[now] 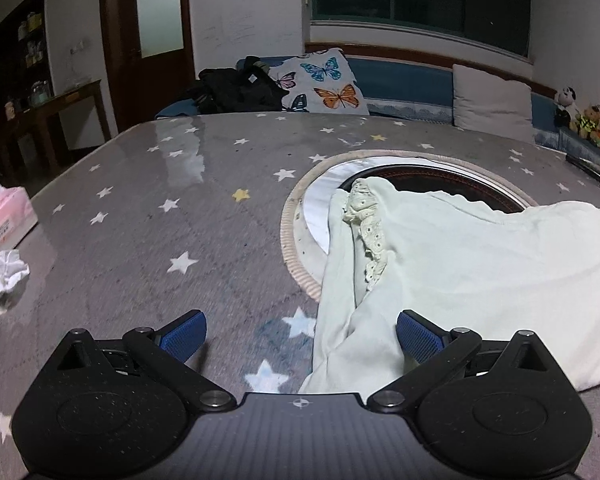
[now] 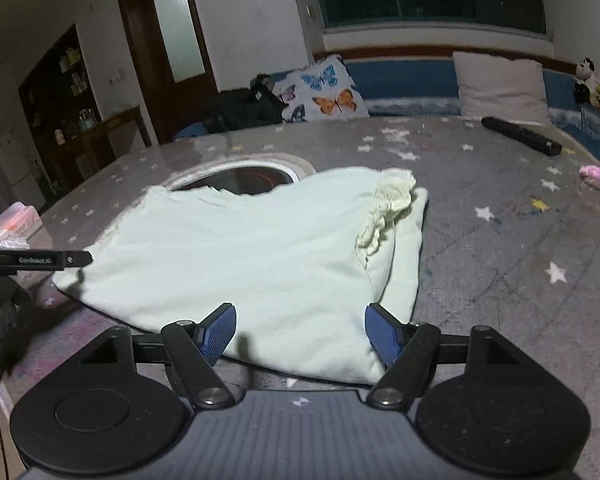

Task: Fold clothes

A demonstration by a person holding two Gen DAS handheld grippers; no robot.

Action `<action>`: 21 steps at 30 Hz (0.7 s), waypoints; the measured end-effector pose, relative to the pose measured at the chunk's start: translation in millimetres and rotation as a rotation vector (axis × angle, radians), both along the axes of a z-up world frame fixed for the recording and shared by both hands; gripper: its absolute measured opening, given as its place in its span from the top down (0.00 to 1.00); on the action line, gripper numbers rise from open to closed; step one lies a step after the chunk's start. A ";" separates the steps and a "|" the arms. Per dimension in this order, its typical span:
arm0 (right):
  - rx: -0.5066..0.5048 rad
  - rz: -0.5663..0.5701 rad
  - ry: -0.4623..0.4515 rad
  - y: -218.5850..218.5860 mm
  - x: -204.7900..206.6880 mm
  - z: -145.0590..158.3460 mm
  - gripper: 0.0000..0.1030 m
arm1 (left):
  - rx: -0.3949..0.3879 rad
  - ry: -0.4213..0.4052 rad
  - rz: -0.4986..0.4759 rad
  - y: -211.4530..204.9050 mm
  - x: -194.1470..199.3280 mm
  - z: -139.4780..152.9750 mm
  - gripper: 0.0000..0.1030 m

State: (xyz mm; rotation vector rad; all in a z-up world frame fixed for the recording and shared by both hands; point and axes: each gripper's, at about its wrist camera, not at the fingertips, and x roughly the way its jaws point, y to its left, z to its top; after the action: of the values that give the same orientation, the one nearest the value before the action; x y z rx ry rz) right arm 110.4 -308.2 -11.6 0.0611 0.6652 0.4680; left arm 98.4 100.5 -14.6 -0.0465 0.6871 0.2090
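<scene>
While both pairs of jaws stand apart and grip nothing, the left gripper (image 1: 302,334) hovers over the near left edge of the pale green garment (image 1: 460,264), the right gripper (image 2: 300,330) over its near edge. It lies folded on the star-patterned desk (image 1: 160,200), partly covering a round opening (image 1: 440,176).
</scene>
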 end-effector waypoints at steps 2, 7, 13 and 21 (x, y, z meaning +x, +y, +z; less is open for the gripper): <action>0.011 0.010 -0.012 1.3 -5.0 0.8 0.28 | 0.008 -0.001 0.000 -0.1 -2.2 -1.6 0.00; -0.002 0.012 0.016 0.8 -7.3 -11.3 0.25 | 0.016 -0.004 0.019 4.2 -9.2 -2.2 0.00; -0.001 0.012 -0.014 0.5 -15.0 1.8 0.15 | 0.014 -0.021 -0.001 3.2 -23.8 2.2 0.00; 0.006 0.033 0.008 11.9 -12.2 -8.5 0.06 | 0.034 0.006 0.011 7.2 -25.9 -9.1 0.00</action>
State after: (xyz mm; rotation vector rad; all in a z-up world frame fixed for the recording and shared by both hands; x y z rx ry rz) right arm 98.2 -296.3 -20.1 0.0584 0.6736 0.5015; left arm 72.5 107.7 -23.7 -0.0174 0.6892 0.2315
